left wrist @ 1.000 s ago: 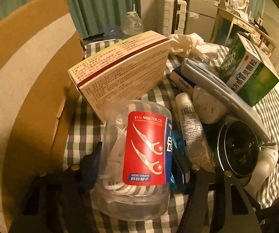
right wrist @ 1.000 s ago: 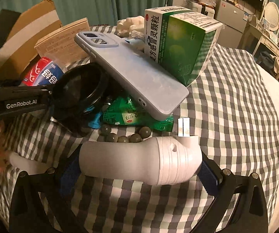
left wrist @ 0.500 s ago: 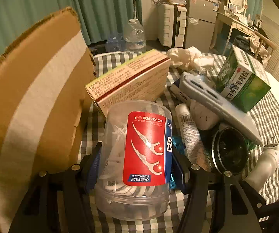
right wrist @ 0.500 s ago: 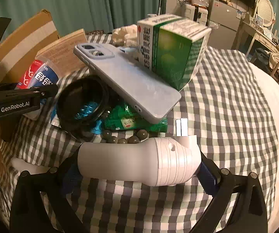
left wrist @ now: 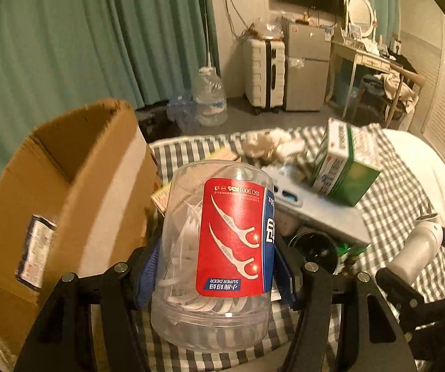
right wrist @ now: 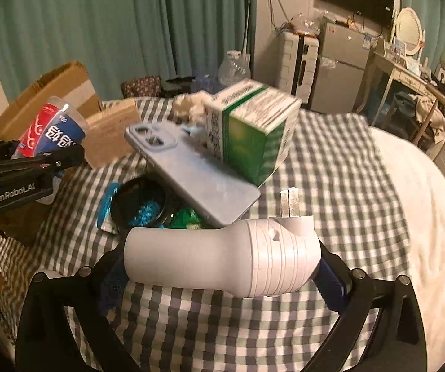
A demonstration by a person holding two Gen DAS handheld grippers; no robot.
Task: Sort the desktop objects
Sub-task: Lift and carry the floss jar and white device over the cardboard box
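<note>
A cardboard box (left wrist: 67, 192) stands open at the left edge of the checkered bed (right wrist: 346, 186). Beside it, the left tongs (left wrist: 216, 263) are clamped on a clear floss-pick jar (left wrist: 219, 248), lifted above the bed. The right tongs (right wrist: 219, 266) are clamped on a white plug adapter (right wrist: 222, 257), held sideways over the bed.

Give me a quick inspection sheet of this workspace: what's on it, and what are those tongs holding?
Surface: checked cloth.
Job's things: floss-pick jar, white plug adapter, both lifted; cardboard box at left.
Clutter: green carton, phone, black ring, crumpled tissue.
Grippers: left tongs shut on jar; right tongs shut on adapter.
Cables: nothing seen on the surface.
Surroundings: curtains, suitcase, fridge.
</note>
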